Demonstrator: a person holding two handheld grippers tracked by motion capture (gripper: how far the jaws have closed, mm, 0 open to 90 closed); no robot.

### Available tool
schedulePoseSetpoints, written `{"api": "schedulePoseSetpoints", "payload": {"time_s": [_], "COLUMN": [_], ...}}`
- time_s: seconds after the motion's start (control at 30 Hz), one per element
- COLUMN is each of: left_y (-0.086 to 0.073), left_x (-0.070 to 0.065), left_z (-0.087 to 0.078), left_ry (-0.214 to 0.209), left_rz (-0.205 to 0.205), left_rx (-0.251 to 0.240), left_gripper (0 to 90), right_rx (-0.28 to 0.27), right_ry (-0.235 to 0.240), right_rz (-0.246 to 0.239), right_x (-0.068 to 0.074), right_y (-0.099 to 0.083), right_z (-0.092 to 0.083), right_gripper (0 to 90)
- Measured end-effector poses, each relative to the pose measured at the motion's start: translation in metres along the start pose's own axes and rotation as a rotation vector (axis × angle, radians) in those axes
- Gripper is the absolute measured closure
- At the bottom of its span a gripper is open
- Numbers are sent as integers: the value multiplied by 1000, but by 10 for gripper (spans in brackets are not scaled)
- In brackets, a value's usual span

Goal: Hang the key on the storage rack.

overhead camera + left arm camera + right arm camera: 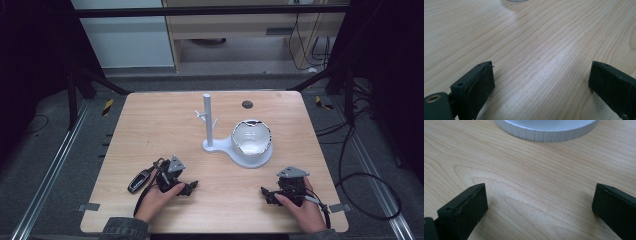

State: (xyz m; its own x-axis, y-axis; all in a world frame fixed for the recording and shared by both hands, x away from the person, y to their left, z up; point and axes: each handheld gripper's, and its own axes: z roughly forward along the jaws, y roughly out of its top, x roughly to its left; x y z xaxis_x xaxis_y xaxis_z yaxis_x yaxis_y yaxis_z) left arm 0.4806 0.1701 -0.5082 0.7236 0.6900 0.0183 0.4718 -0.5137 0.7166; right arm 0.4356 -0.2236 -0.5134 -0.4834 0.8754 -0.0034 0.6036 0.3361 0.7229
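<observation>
Nearest the lens in the left gripper view stood the two black jaws of the left gripper [541, 75], spread wide apart with nothing but bare wood grain between them. The right gripper [540, 200] looked much the same in its own view: jaws well apart, empty, resting low over the table [529, 175]. Just beyond them ran the ribbed white rim of the stand's base [546, 131].

In the high view the left gripper [187, 187] lay near the front edge of the table, left of centre, held by the person's left hand [157, 197], its jaws pointing toward the middle. The right gripper [267, 194] sat opposite, held by the right hand [300, 205], its jaws pointing back at the other. The two were well apart.

Behind them, toward the middle of the table, stood the white stand [208, 122], an upright post with short pegs. On the round part of its base sat a white cup [251, 137], nearer the right gripper than the left, touched by neither.
</observation>
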Motion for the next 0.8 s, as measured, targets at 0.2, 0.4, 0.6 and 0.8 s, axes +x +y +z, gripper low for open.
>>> {"api": "schedulePoseSetpoints", "payload": {"time_s": [0.2,0.4,0.6,0.8], "left_y": [2,1,0,-8], "left_x": [1,3,26,48], "left_z": [-1,-9,-31,-48], "left_ry": [-3,15,105,151], "left_rz": [5,10,-39,-109], "left_rx": [25,53,-15,-15], "left_gripper": [57,56,71,75], "right_rx": [-2,-1,-1,0], "right_ry": [-14,-22,-22,-22], "right_rz": [17,21,21,22], "right_x": [3,4,4,4], "right_y": [-1,-1,-1,-1], "right_z": [0,-1,-1,-1], "right_gripper": [7,4,4,4]}}
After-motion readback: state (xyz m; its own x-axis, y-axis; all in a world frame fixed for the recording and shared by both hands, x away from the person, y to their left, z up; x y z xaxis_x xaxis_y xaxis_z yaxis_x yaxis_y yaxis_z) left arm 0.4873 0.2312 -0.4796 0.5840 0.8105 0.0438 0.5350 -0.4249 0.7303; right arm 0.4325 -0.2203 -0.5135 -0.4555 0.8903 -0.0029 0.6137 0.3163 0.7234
